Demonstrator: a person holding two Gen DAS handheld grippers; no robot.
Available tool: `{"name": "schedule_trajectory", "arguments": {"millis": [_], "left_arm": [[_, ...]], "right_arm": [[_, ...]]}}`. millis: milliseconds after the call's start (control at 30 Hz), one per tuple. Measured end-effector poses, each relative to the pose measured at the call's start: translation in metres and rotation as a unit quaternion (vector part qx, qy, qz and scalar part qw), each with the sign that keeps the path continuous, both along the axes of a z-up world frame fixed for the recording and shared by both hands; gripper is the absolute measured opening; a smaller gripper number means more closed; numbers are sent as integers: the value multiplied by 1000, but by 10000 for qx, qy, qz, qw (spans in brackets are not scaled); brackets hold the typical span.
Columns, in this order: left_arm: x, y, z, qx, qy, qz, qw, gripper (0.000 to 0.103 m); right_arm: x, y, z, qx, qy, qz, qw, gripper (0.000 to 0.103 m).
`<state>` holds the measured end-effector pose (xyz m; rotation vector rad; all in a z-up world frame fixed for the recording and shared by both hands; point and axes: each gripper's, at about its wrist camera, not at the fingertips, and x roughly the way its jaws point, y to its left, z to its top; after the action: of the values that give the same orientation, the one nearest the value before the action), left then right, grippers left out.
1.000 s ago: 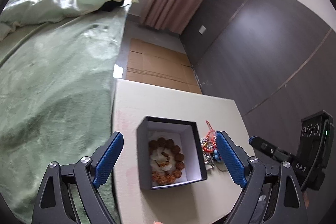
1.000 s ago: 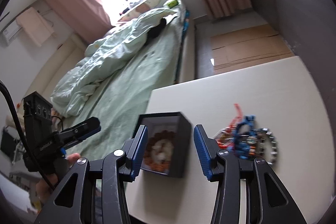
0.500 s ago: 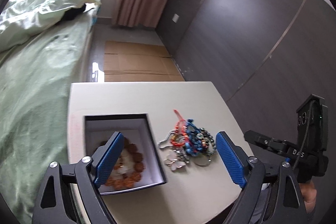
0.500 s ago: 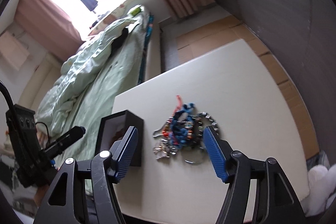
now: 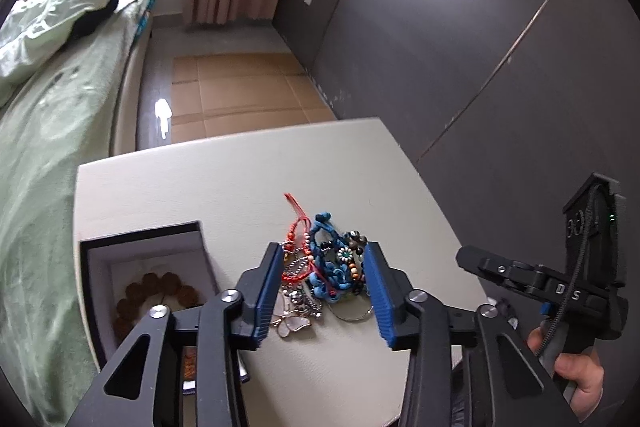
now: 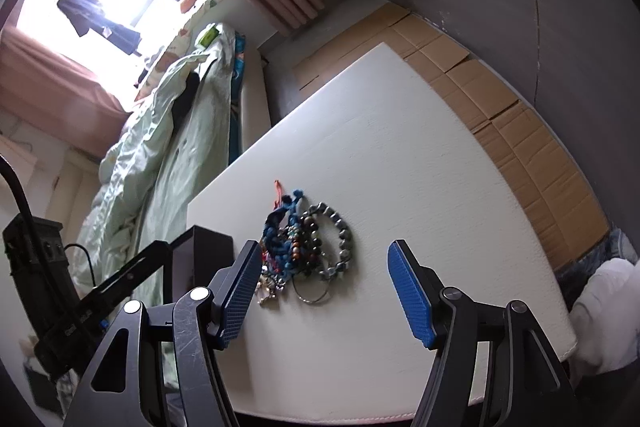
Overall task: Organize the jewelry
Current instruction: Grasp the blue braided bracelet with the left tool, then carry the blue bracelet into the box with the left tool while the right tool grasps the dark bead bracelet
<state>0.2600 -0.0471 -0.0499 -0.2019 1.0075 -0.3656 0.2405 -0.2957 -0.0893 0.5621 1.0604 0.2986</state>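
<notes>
Both my left gripper [image 5: 322, 291] and right gripper [image 6: 320, 291] gape empty; the light, tangled jewelry pile [image 5: 324, 267] snags, so I'd pinch its blue cord [image 5: 320, 231] at twelve o'clock.

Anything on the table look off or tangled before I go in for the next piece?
Yes: the loose jewelry lies in one knotted heap on the table right of the box; red cord, blue braid and bead strands overlap. Only the brown bead bracelet is boxed. Left gripper and right gripper are both open.
</notes>
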Motion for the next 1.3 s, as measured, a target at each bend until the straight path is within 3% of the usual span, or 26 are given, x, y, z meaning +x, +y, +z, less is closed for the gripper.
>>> {"name": "schedule_trajectory", "arguments": {"millis": [167, 600, 733, 867, 1033, 1300], "left_arm": [[18, -20, -16, 186, 328, -187, 9991, 34], [48, -47, -61, 754, 817, -277, 9934, 33], [49, -53, -67, 1009, 836, -302, 9909, 26], [50, -58, -75, 1297, 843, -300, 9875, 13], [45, -58, -63, 1257, 632, -317, 9895, 9], [35, -44, -30, 845, 315, -294, 9955, 9]], "right_arm": [[1, -8, -5, 105, 63, -71, 9999, 66], [10, -18, -23, 444, 331, -226, 9982, 66], [11, -17, -25, 448, 374, -210, 9981, 66], [13, -16, -27, 437, 409, -192, 9980, 66], [14, -15, -28, 444, 429, -209, 9979, 66], [15, -11, -31, 333, 473, -168, 9982, 66]]}}
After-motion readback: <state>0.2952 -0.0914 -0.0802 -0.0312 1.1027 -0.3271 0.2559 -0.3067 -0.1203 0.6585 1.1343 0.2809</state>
